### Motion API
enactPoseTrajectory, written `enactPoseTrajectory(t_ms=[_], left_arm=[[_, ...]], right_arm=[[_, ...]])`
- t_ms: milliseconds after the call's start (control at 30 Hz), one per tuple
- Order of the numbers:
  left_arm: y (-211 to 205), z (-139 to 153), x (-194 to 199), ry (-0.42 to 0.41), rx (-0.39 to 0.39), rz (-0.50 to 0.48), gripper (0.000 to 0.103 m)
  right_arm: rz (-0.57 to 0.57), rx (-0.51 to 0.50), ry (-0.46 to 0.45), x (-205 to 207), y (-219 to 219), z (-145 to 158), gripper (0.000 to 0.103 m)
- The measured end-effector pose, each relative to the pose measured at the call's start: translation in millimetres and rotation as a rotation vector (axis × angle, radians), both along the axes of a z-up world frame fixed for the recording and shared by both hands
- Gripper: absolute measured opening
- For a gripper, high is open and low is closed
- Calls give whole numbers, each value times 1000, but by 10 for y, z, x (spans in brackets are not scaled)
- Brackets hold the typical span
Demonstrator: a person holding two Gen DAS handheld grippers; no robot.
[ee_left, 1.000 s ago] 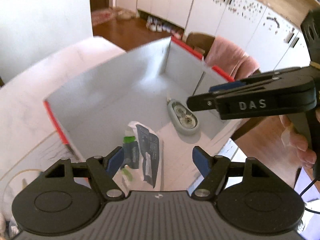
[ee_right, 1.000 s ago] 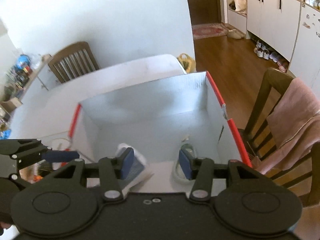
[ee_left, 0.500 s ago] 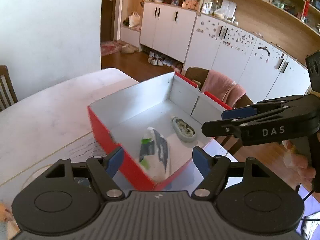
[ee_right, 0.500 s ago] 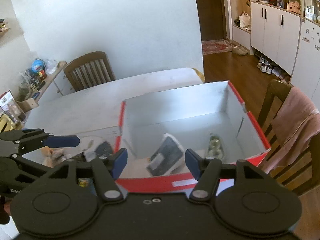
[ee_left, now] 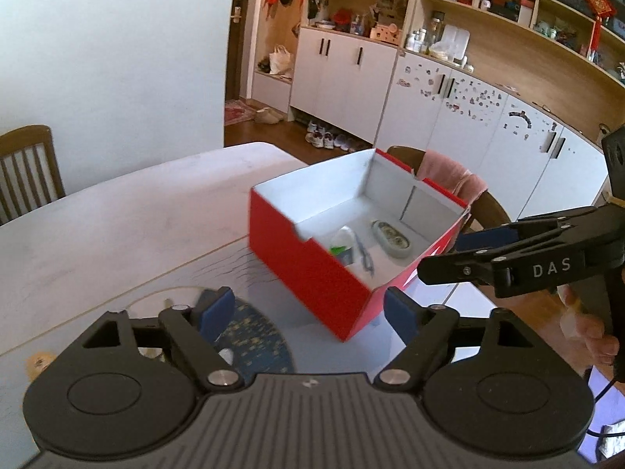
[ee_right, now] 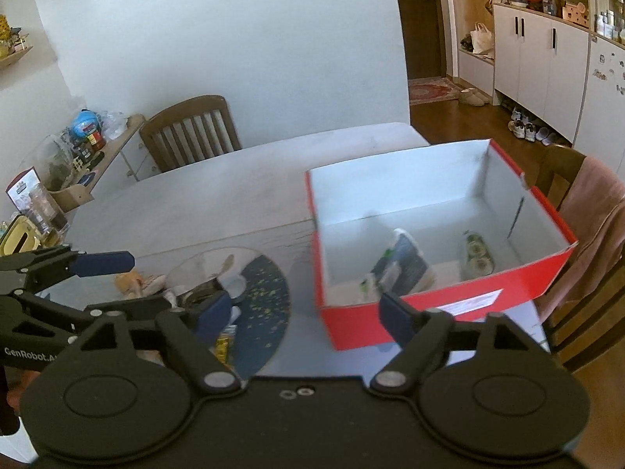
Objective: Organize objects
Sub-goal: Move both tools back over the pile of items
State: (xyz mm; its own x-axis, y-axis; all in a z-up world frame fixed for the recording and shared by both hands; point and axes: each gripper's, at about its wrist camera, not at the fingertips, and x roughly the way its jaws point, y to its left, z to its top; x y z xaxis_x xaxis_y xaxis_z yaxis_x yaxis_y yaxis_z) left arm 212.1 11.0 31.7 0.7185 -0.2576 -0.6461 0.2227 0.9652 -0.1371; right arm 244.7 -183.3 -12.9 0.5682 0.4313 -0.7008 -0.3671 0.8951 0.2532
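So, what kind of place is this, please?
Most likely a home dining area near the entrance. A pale dining table with a brown slatted wooden chair behind it, white cabinets with pairs of shoes on the floor below, and cluttered wooden wall shelves all suggest it.

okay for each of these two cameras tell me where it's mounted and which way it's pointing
Left wrist: on the left gripper, facing the red box across the table; the right gripper and hand show.
Right wrist: on the right gripper, facing the same box; the left gripper shows.
Shared: box, packet.
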Motion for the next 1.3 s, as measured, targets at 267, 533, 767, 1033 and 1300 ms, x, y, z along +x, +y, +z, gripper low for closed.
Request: enactPoseTrajectory(t_ms=[267, 533, 767, 1033, 1300], left_arm=[[512, -158, -323, -9, -25, 28, 92], [1051, -432, -631, 6, -37, 65, 103], [1454, -778, -769, 38, 76, 79, 103], [1789, -1166, -724, 50, 183, 37, 103], [1857, -1428, -552, 85, 215, -15, 103]], right_arm=[[9, 35, 12, -208, 376, -76, 102], [37, 6, 42, -340, 809, -255, 102], [62, -57, 78, -402, 1140, -495, 102], [57, -141, 99, -322, 1333, -799, 102], [60, -242, 116, -171, 1482, -1136, 98]])
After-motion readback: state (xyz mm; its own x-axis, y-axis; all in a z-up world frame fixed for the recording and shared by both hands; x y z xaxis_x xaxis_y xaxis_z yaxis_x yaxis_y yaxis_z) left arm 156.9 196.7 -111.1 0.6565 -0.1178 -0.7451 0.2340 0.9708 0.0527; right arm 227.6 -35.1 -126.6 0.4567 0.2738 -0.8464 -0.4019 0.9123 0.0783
